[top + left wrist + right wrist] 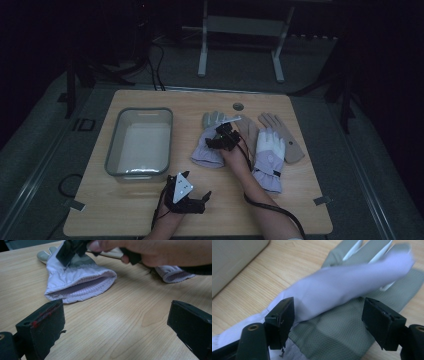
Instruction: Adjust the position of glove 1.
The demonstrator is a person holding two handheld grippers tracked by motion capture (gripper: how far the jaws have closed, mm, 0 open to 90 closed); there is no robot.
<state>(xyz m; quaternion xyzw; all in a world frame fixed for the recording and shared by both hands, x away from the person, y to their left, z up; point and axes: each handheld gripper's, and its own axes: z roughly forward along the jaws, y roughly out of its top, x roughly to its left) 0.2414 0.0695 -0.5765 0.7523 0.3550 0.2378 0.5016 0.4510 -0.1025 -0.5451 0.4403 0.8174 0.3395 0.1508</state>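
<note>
1. Lilac glove [210, 145] is lying flat on the table [150, 210], grey palm up, thumb folding across it, fingers pointing away.
2. Its ribbed cuff [82, 287] is gaping open toward the near edge.

- The ski glove [212, 142] lies on the table [125, 210], just right of the plastic bin [140, 145].
- Its mate [269, 157] and a knit glove [282, 135] lie further right of the bin.

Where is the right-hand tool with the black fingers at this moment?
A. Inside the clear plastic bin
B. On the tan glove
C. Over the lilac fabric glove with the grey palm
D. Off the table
C: the right gripper sits over the lilac fabric glove, its fingers open either side of the palm.
</note>
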